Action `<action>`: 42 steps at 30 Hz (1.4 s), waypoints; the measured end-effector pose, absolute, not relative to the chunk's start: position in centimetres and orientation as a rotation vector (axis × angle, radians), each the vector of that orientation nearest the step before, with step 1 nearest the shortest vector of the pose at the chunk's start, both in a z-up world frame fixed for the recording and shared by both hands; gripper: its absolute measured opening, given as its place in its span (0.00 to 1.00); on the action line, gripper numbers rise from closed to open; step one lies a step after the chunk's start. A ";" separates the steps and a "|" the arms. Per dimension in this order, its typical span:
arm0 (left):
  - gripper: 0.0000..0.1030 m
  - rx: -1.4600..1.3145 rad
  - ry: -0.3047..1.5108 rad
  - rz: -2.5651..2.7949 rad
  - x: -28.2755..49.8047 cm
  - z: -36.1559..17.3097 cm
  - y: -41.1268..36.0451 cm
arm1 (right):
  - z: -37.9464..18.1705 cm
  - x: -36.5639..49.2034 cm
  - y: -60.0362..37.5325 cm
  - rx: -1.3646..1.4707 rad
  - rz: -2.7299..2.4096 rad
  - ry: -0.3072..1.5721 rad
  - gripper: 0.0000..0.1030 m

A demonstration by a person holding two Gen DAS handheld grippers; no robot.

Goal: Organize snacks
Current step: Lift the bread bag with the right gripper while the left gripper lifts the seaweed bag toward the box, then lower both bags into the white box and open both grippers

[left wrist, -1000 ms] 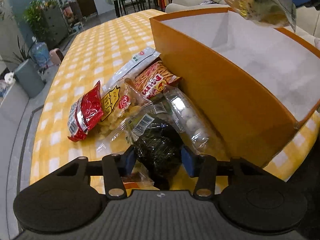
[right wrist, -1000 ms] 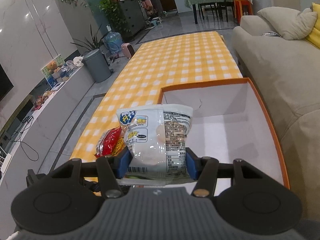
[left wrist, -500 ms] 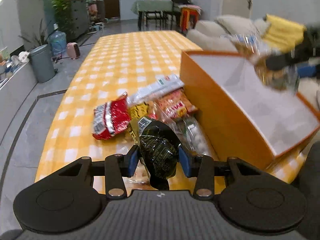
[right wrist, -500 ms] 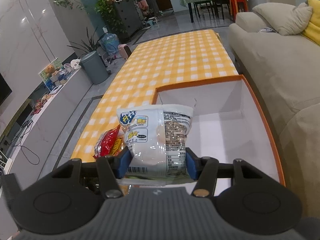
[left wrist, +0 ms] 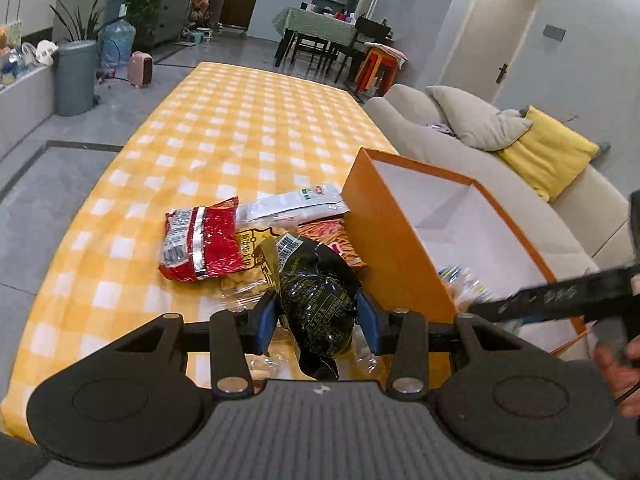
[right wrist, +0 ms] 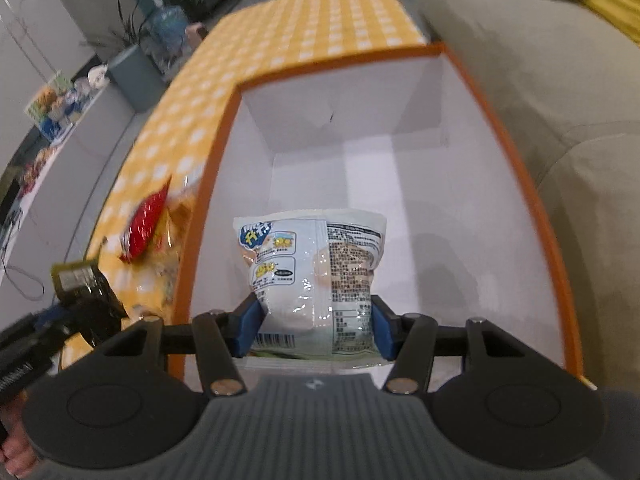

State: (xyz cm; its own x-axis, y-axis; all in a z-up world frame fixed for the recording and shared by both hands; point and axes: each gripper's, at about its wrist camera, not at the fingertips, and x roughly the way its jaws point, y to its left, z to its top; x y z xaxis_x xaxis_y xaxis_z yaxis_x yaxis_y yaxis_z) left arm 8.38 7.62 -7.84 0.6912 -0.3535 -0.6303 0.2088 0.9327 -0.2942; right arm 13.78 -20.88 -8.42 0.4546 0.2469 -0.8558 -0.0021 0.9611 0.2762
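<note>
The right gripper, clamped on the white snack bag, has descended into the orange box. The left gripper, gripping the black packet, has lifted it off the tablecloth.

A glossy black packet with a barcode label is pinched upright above the snack pile. A pale, printed white bag is gripped inside the orange box, whose interior is white. On the checked cloth beside the box lie a red foil packet, a white sachet and a yellow-labelled clear bag.
</note>
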 end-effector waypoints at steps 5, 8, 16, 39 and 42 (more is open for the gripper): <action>0.47 -0.236 0.754 -0.322 8.7 -8.0 8.1 | -10.6 14.8 -19.7 0.231 0.175 1.180 0.54; 0.47 -0.251 0.758 -0.323 8.8 -8.1 8.3 | -11.8 15.1 -19.7 0.261 0.185 1.220 0.56; 0.47 -0.265 0.751 -0.345 8.4 -7.5 8.4 | -11.0 15.0 -20.7 0.313 0.185 1.193 0.71; 0.46 0.105 1.236 -0.488 15.3 -8.6 -10.4 | -5.6 12.0 -30.8 0.637 0.085 0.873 0.58; 0.46 0.270 1.228 -0.442 15.2 -9.4 -12.2 | -5.9 12.1 -31.6 0.678 0.073 0.874 0.57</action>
